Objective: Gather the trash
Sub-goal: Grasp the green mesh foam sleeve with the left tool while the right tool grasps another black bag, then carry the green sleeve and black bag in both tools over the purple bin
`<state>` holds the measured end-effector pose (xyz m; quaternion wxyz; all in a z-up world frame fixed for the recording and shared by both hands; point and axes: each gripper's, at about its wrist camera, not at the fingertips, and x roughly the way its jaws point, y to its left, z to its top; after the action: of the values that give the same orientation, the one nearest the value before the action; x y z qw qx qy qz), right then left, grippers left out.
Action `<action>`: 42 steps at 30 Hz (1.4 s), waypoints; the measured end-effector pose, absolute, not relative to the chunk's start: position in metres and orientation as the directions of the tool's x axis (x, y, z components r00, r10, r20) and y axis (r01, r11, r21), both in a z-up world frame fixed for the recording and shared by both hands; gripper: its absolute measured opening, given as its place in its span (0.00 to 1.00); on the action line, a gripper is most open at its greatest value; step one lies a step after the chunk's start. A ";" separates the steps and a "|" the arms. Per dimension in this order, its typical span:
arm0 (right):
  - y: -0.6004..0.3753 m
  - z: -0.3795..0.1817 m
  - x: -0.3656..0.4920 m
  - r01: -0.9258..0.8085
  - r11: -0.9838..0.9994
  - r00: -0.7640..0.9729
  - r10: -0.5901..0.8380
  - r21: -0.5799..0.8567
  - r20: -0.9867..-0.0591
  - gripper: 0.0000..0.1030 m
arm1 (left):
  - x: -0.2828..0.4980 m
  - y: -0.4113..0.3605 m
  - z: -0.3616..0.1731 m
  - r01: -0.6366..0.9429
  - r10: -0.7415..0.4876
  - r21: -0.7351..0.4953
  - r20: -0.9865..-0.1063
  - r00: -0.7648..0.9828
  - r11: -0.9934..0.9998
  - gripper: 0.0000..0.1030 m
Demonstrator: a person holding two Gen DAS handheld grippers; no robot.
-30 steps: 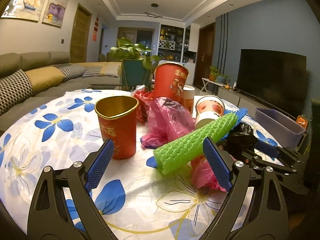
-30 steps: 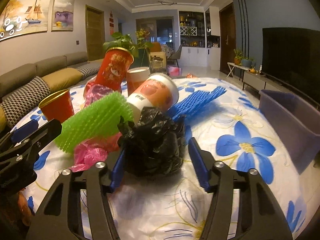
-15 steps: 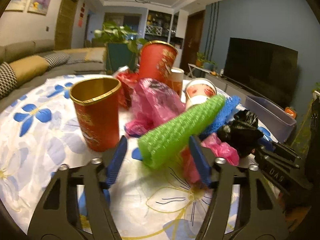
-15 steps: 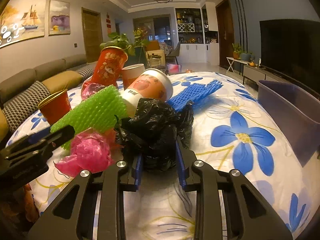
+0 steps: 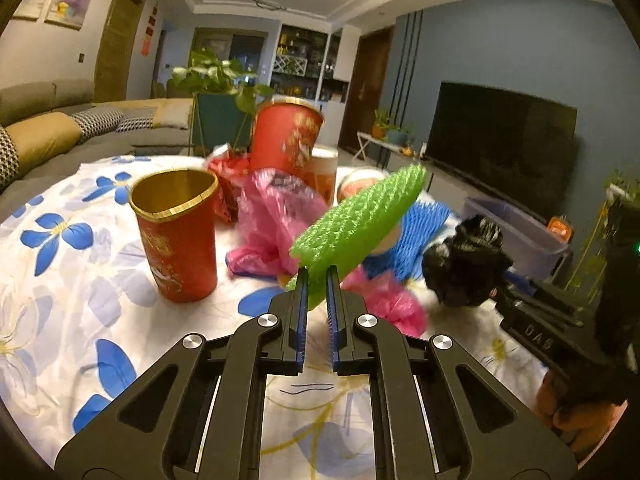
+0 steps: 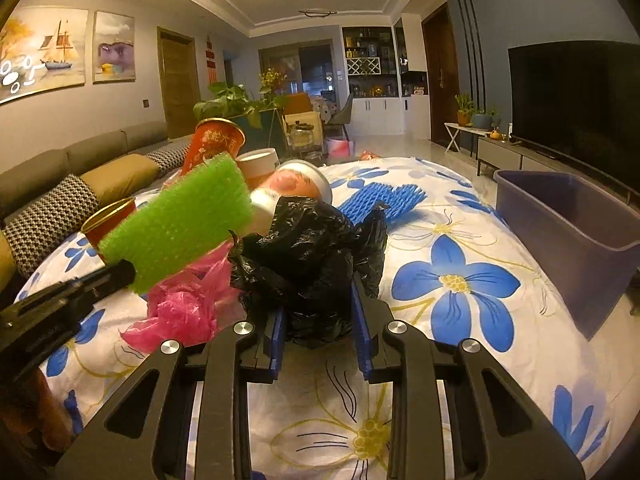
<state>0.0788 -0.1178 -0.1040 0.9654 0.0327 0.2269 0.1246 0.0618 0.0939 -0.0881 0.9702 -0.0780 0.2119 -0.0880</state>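
Observation:
My left gripper (image 5: 317, 276) is shut on the near end of a green foam net sleeve (image 5: 360, 220) and holds it lifted above the table; the sleeve also shows in the right wrist view (image 6: 180, 228). My right gripper (image 6: 318, 312) is shut on a crumpled black plastic bag (image 6: 308, 252), which also shows in the left wrist view (image 5: 464, 268). On the flowered tablecloth (image 6: 452, 280) lie pink plastic bags (image 5: 276, 216) (image 6: 180, 308), a blue foam net (image 6: 384, 200), red paper cups (image 5: 176, 236) (image 5: 286, 140) and a tipped cup (image 6: 296, 184).
A grey-blue plastic bin (image 6: 568, 236) stands at the table's right edge. A sofa (image 6: 60, 188) runs along the left. A potted plant (image 5: 216, 80) stands behind the table, a TV (image 6: 576, 100) on the right wall.
Both grippers closed: the left on the green foam sleeve, the right on the black bag. The green sleeve has been lifted and tilted up off the table.

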 end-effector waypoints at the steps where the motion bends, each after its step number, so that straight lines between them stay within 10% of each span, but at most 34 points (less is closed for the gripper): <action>1: -0.119 -0.103 0.077 -0.226 0.967 0.869 0.256 0.120 -0.425 0.28 | 0.059 0.094 -0.085 0.139 -0.207 -0.196 -0.388 0.898 0.971 0.08; 42: -0.300 -0.036 0.065 0.156 0.983 0.961 -0.130 0.092 -0.244 0.26 | 0.097 -0.109 0.001 0.383 -0.405 -0.134 -0.217 0.888 0.914 0.08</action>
<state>0.0654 -0.2996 -0.0361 0.9887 0.0553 0.1191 -0.0724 0.0965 -0.1090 0.0012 0.9707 -0.0435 0.1210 -0.2030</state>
